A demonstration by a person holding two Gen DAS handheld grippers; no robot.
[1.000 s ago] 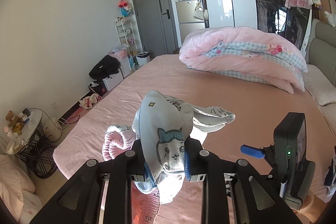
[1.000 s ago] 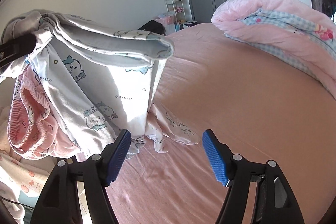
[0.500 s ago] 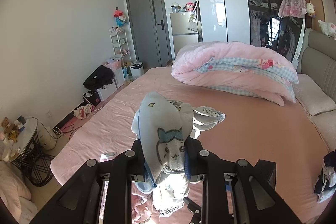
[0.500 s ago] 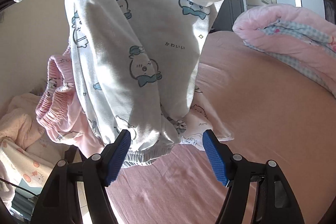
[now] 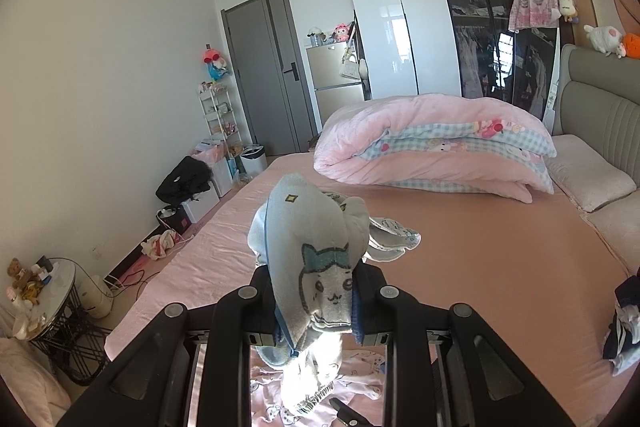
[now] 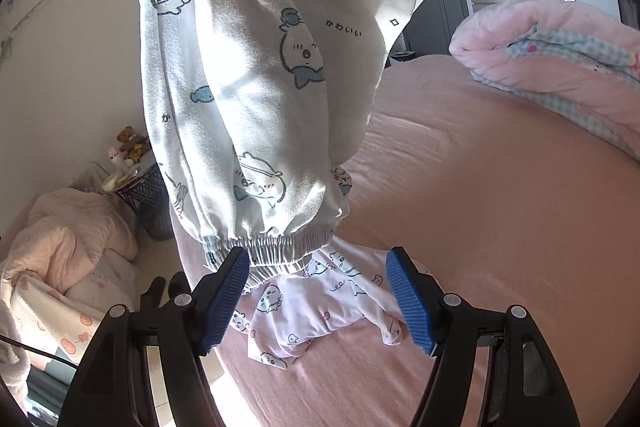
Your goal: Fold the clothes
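Note:
My left gripper (image 5: 314, 311) is shut on a bunched fold of white pyjama trousers (image 5: 316, 247) printed with blue cartoon animals. The rest of the trousers (image 6: 256, 75) hangs down in front of the right wrist camera, elastic cuff (image 6: 272, 247) lowest. My right gripper (image 6: 316, 291) stands open just below that cuff, its blue pads (image 6: 224, 291) apart and touching no cloth. Below lies a pale pink printed garment (image 6: 304, 315) on the pink bed sheet (image 6: 480, 227).
A rolled pink and checked quilt (image 5: 432, 151) lies at the far side of the bed, pillows (image 5: 592, 179) by the headboard. Dark clothing (image 5: 624, 323) sits at the bed's right edge. A small side table (image 5: 44, 299) and pink bedding (image 6: 68, 251) lie left of the bed.
The left gripper has lifted the trousers higher, so they now hang free of the bed. The pink garment that hung with them is no longer beside the cuff. The right gripper has come under the cuff.

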